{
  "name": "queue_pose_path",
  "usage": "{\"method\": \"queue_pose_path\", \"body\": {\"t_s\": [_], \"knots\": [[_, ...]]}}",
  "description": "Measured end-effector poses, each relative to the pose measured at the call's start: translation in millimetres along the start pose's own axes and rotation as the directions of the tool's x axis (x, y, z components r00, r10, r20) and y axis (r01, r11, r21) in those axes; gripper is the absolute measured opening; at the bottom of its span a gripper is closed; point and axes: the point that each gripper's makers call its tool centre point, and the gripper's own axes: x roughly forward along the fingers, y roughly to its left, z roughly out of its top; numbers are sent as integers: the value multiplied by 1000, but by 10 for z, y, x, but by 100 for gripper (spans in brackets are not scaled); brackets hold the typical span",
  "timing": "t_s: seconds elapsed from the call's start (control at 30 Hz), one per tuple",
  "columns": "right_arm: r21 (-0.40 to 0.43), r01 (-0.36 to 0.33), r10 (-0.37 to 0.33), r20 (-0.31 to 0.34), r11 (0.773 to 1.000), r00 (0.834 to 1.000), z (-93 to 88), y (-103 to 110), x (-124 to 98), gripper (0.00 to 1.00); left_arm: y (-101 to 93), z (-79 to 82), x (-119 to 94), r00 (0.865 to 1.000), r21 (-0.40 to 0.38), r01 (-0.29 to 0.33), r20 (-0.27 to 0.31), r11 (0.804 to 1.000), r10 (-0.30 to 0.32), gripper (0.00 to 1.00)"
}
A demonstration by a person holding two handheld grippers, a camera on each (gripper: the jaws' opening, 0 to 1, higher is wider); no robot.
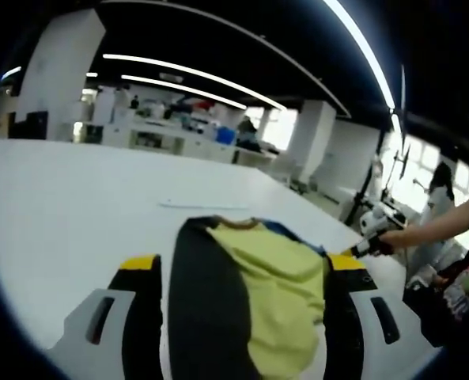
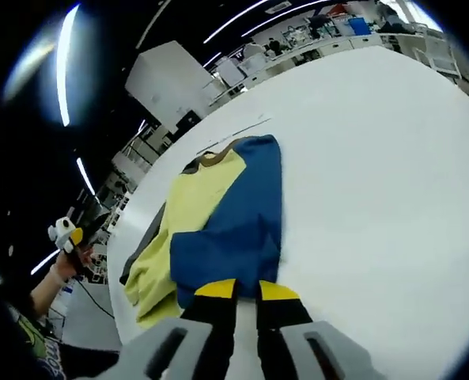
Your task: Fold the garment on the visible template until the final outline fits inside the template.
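- Yellow, blue and dark-grey cloth garment (image 2: 214, 229) lies flat on white table (image 2: 376, 182), partly folded, blue panel over yellow.
- Long axis runs away from right gripper (image 2: 247, 291); its jaws nearly closed at near hem, grip unclear.
- Left gripper (image 1: 246, 265): jaws apart, cloth between, not clamped.
- Template outline not discernible.

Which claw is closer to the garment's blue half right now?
Right. The right claw sits at the hem of the blue half, jaws nearly together. The left claw straddles the yellow and dark side of the garment.
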Motion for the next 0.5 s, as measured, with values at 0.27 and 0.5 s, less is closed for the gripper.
{"method": "queue_pose_path", "body": {"t_s": [0.27, 0.5], "knots": [[34, -13, 13, 5, 999, 1000, -10, 65, -1, 0, 11, -14, -7, 1000, 1, -4, -7, 1000, 4, 79], [4, -26, 26, 19, 1000, 999, 36, 125, -268, 0, -8, 20, -18, 1000, 5, 2, 6, 1000, -2, 79]]}}
